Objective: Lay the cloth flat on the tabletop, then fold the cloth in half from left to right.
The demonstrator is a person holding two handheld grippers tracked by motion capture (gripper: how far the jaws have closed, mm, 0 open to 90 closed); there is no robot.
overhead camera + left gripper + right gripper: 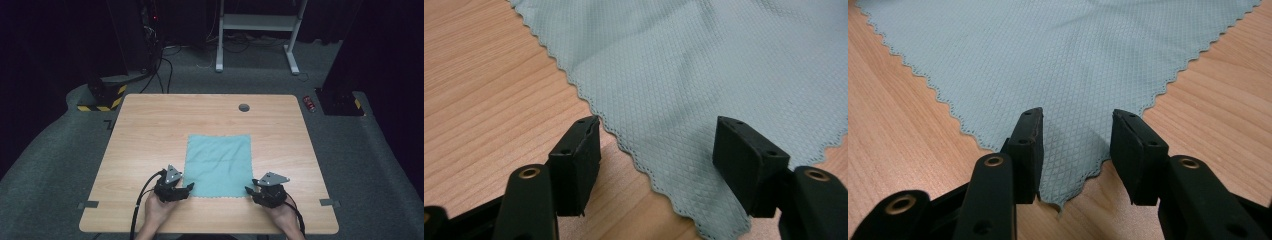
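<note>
A light teal cloth (218, 165) lies flat on a wooden table (150, 130), toward the near edge and about the middle. We hold a gripper in each hand, one at each near corner of the cloth.

The left gripper (186, 189) sits at the near left corner. In the left gripper view its jaws stand spread, one over bare wood beside the scalloped edge, the other over the cloth (704, 75); the pads do not press on it.

The right gripper (248, 190) sits at the near right corner. In the right gripper view its jaws are also spread, with the corner tip of the cloth (1058, 65) lying between them, not pinched.

We judge the step in hand to be the work at these two corners. If we mean to take hold, we should lower each gripper so one pad slips under the edge, close on both corners alike, and lift evenly so the cloth does not bunch or skew.
</note>
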